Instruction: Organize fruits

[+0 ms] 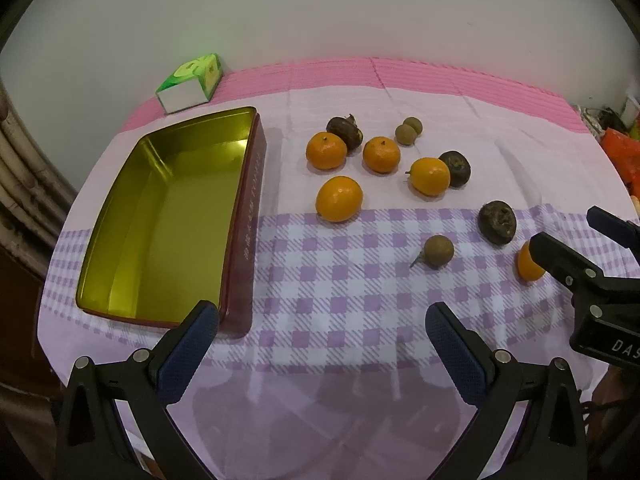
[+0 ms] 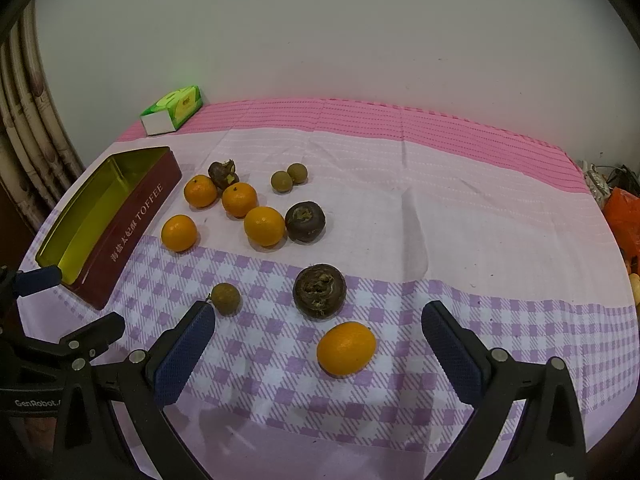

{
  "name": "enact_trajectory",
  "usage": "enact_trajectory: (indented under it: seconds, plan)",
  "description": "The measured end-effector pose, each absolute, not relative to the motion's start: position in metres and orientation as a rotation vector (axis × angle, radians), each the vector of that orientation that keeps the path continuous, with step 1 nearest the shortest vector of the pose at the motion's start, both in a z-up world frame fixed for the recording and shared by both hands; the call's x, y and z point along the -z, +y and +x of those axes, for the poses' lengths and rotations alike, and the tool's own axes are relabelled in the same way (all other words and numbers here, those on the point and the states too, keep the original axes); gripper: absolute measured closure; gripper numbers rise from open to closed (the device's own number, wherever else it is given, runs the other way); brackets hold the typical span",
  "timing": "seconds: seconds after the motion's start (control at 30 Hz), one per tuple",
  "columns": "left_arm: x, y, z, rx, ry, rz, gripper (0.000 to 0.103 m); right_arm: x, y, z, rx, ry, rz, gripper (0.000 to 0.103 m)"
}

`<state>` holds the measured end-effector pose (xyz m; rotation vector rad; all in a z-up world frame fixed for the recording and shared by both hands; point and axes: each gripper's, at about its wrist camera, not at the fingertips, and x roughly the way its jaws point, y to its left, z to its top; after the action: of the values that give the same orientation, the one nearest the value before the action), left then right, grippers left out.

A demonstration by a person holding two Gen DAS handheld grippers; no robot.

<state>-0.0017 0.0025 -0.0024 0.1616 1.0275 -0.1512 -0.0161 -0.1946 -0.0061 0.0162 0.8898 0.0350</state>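
Ahead of my right gripper (image 2: 318, 354) the jaws stand wide, and the nearest orange (image 2: 346, 348) lies between them low in the frame with bare cloth on both sides. Just above it a dark fruit (image 2: 319, 290) blocks the straight path onward. The right half of the tablecloth (image 2: 500, 216) is free room. My left gripper (image 1: 322, 344) has open cloth before it; the tin (image 1: 168, 216) walls off the left of that frame, its inside empty. The cluster of oranges (image 1: 356, 164) crowds the upper middle.
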Motion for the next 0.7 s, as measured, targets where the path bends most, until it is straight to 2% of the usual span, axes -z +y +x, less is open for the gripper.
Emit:
enact_trajectory:
  seconds: [0.7]
  plan:
    - [0.0061,0.0093,0.0038,0.115,1.036,0.157,0.0,0.0054,-0.196,-0.0168,-0.037,0.888,0.023,0.001]
